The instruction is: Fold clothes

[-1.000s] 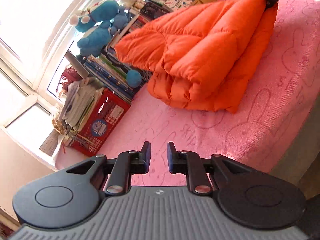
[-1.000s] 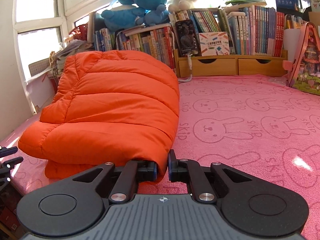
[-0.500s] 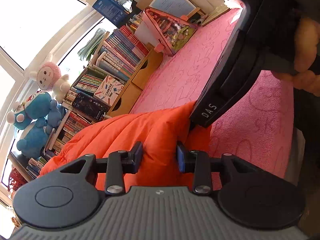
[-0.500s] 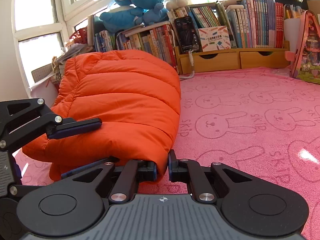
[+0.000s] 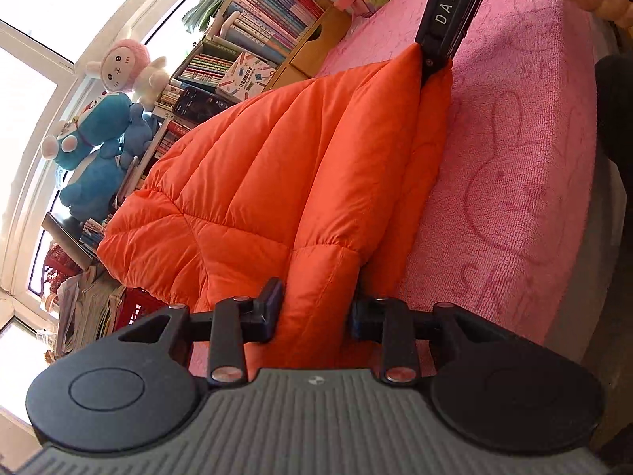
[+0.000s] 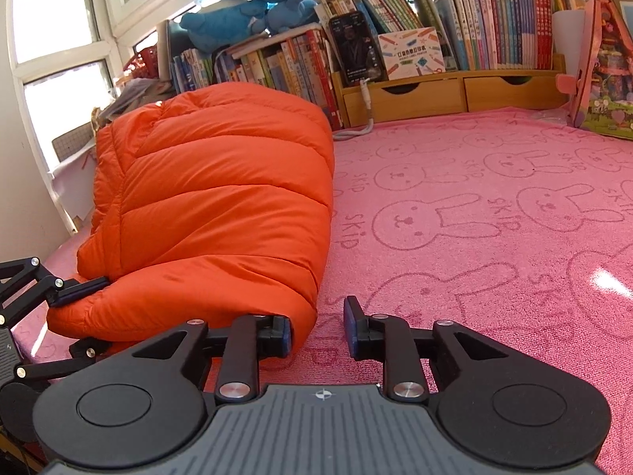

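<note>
A: Nearest in the left wrist view, how does the left gripper (image 5: 314,310) stand?

B: Its jaws are spread wide, with a puffy fold of the orange quilted down jacket (image 5: 277,182) between the fingers (image 5: 269,308). The pads sit at either side of that fold; whether they press it, I cannot tell.

A: And the right gripper (image 6: 318,328)?

B: Its jaws are parted too. Its left finger (image 6: 277,334) touches the jacket's near corner, the right one stands over bare cloth. In the left view its black body, lettered DAS, meets the jacket's far corner.

A: Where does the jacket lie?

B: Folded in a thick bundle on the pink towelling cover printed with rabbits (image 6: 474,217), towards its left side in the right view.

A: Further back?

B: A row of upright books on a low wooden shelf with drawers (image 6: 455,91), blue plush toys (image 6: 245,0) on top of the books, bright windows (image 6: 55,19) behind.
</note>
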Available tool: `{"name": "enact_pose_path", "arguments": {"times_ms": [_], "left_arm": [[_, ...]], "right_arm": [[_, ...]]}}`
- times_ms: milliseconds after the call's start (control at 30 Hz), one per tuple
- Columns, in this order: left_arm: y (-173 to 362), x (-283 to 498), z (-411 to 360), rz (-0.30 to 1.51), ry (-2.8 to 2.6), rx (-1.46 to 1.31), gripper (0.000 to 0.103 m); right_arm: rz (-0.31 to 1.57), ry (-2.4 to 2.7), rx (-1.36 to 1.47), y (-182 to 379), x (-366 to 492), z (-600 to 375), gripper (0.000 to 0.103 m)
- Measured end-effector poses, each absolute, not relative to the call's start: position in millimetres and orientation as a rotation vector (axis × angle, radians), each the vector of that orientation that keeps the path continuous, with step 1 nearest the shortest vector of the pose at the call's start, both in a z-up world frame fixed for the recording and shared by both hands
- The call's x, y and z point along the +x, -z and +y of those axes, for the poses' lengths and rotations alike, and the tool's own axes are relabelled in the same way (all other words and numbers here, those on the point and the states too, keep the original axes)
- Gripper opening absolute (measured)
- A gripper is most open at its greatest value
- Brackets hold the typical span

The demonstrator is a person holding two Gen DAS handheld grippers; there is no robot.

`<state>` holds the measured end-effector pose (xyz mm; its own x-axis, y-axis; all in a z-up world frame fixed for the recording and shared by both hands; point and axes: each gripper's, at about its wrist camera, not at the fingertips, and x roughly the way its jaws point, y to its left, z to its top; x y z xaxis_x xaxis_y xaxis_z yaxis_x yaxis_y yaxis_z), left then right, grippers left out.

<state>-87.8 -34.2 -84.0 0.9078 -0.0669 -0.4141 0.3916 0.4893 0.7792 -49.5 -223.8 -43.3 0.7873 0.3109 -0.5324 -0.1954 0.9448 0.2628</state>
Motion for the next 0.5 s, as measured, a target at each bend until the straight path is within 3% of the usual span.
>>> {"name": "enact_pose_path", "arguments": {"times_ms": [300, 500], "left_arm": [[71.6, -84.7, -13.7, 0.386, 0.351, 0.887, 0.03], [76.1, -89.1, -13.1, 0.346, 0.338, 0.875, 0.03]], "right_arm": [[0.627, -0.305, 0.095, 36.2, -48.4, -220.1, 0.034], [0.635, -0.369, 0.03, -0.7, -71.0, -245.9, 0.056]]}}
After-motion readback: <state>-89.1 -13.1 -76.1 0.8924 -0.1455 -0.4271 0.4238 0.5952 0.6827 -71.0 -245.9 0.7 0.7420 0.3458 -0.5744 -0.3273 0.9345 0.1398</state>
